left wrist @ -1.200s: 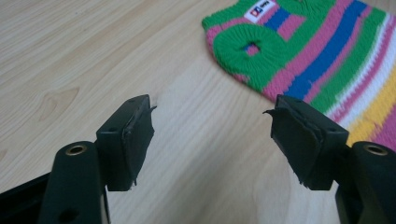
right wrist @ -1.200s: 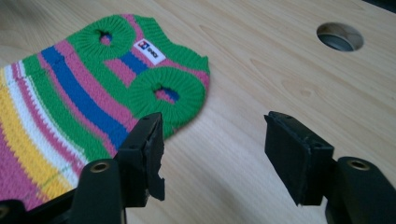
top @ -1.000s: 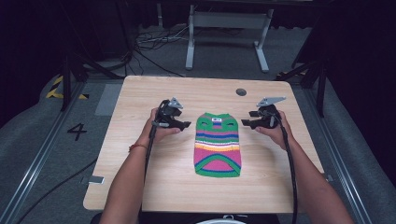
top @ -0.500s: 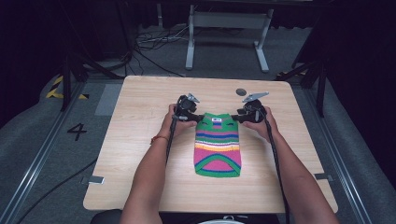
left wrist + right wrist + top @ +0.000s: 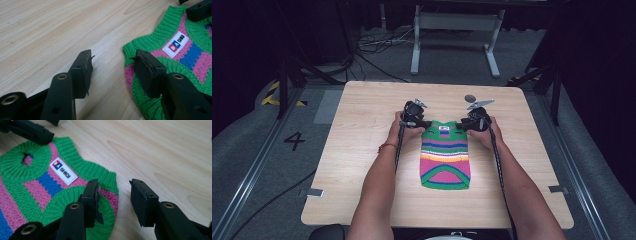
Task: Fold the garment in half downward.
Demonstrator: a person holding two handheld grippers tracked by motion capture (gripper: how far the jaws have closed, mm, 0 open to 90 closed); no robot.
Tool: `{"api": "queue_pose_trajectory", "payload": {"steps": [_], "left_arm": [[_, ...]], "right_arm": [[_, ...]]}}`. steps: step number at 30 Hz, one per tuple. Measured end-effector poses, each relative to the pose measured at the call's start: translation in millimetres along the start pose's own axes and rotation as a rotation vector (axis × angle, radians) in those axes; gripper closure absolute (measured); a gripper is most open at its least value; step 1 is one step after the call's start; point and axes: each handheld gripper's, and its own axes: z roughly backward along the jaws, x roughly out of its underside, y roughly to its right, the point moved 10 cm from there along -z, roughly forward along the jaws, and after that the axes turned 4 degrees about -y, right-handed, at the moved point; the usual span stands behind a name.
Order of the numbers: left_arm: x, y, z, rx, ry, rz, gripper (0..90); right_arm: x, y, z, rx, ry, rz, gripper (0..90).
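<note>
Now one striped sweater point(image 5: 445, 155) lies on the counter point(image 5: 362, 150); two grippers, left point(image 5: 424, 122) and right point(image 5: 460, 125), fingers half-wide and closing, straddle its far corners, gripping nothing.

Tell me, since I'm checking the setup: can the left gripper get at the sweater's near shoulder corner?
Probably yes: the left gripper stands open astride the sweater corner, with bare table around it.

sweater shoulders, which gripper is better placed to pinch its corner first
Roughly even, slight edge to the left. The left gripper straddles the sweater shoulder edge, one jaw over knit, one over the table. The right gripper mirrors it. Both have just been closing, not yet gripping.
</note>
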Motion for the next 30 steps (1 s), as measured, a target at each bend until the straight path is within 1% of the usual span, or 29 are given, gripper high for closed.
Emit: {"api": "queue_pose_trajectory", "payload": {"steps": [3, 4, 5, 6, 7, 9, 10, 11, 12, 13, 14, 15, 16, 17, 18, 19, 20, 21, 22, 23, 24, 25, 26, 27, 28, 29, 30], "left_arm": [[0.1, 2.2, 0.6, 0.001, -0.012, -0.001, 53.2], [0.1, 2.2, 0.6, 0.001, -0.012, -0.001, 55.8], [-0.2, 3.1, 0.5, 0.006, -0.011, -0.007, 55.8], [-0.1, 4.4, 0.8, 0.01, -0.015, -0.005, 59.4], [-0.3, 5.3, 0.7, 0.015, -0.016, -0.006, 61.0], [-1.1, 9.2, 0.7, 0.033, -0.019, -0.021, 67.6], [-1.8, 11.4, 0.5, 0.041, -0.022, -0.041, 73.5], [-1.8, 11.4, 0.5, 0.041, -0.022, -0.041, 78.2], [-2.7, 13.2, 0.2, 0.042, -0.024, -0.058, 78.2], [-4.1, 15.0, -0.2, 0.037, -0.029, -0.067, 80.4], [-4.9, 15.5, -0.4, 0.042, -0.035, -0.07, 72.9], [-6.5, 15.4, -1.2, 0.035, -0.033, -0.062, 72.9], [-7.8, 13.3, -2.0, 0.011, -0.037, -0.054, 63.6], [-8.6, 13.8, -1.9, 0.023, -0.035, -0.05, 57.4], [-10.5, 14.8, -1.8, 0.037, -0.018, -0.046, 51.7], [-13.3, 14.8, -1.5, 0.046, 0.006, -0.031, 47.6], [-14.6, 13.6, -1.3, 0.033, 0.017, -0.017, 43.0], [-16.1, 10.0, 0.6, 0.005, 0.023, -0.004, 38.3], [-17.9, 9.4, 1.7, 0.011, 0.043, 0.006, 39.4], [-17.9, 9.4, 1.7, 0.011, 0.043, 0.006, 39.4], [-19.3, 8.2, 1.7, 0.008, 0.057, 0.013, 38.5], [-17.8, 8.4, -1.3, -0.003, 0.039, 0.013, 38.5], [-17.8, 8.4, -1.3, -0.003, 0.039, 0.013, 38.2], [-15.5, 8.6, -4.1, -0.015, 0.013, -0.001, 38.2], [-13.7, 10.8, -7.3, -0.01, -0.001, -0.007, 37.6], [-13.8, 11.6, -10.1, -0.002, 0.007, -0.002, 37.9], [-13.8, 11.6, -10.1, -0.002, 0.007, -0.002, 38.4]], "right_arm": [[1.2, 0.1, 0.7, 0.0, -0.006, -0.006, 61.1], [0.9, -0.7, 0.6, -0.004, -0.007, 0.0, 64.7], [0.9, -0.7, 0.6, -0.004, -0.007, 0.0, 64.7], [0.9, -3.9, 0.6, -0.017, -0.013, 0.003, 71.3], [0.8, -5.1, 0.6, -0.019, -0.014, 0.005, 73.0], [0.9, -6.4, 0.5, -0.029, -0.013, 0.006, 76.0], [1.1, -6.8, 0.6, -0.036, -0.012, 0.003, 78.2], [1.1, -6.8, 0.6, -0.036, -0.012, 0.003, 78.2], [1.2, -7.0, 0.9, -0.043, -0.012, 0.005, 79.6], [1.3, -7.1, 1.0, -0.045, -0.011, 0.006, 80.7], [1.1, -7.2, 1.1, -0.045, -0.013, 0.016, 81.1], [1.1, -7.2, 1.1, -0.045, -0.013, 0.016, 81.1], [1.1, -7.2, 1.3, -0.042, -0.017, 0.025, 80.9], [0.8, -7.0, 1.4, -0.036, -0.021, 0.031, 78.9], [0.1, -5.6, 1.7, -0.022, -0.026, 0.04, 74.1], [-0.6, -4.9, 1.9, -0.01, -0.023, 0.044, 70.9], [-1.7, -4.0, 2.5, 0.001, -0.017, 0.048, 70.7], [-2.5, -3.7, 3.4, 0.004, -0.011, 0.049, 70.1], [-4.9, -2.5, 5.0, 0.01, 0.01, 0.044, 68.8], [-6.5, -1.2, 6.0, 0.021, 0.021, 0.041, 67.0], [-7.3, -0.8, 6.3, 0.028, 0.023, 0.042, 66.5], [-8.0, -1.0, 5.9, 0.03, 0.023, 0.045, 65.4], [-8.4, -1.4, 5.3, 0.033, 0.02, 0.05, 64.1], [-8.4, -1.4, 5.3, 0.033, 0.02, 0.05, 64.1], [-10.1, -1.5, 3.8, 0.043, 0.023, 0.047, 62.9], [-10.9, -1.7, 3.2, 0.042, 0.026, 0.04, 62.5], [-11.9, -1.3, 2.6, 0.046, 0.03, 0.038, 62.5]]}}
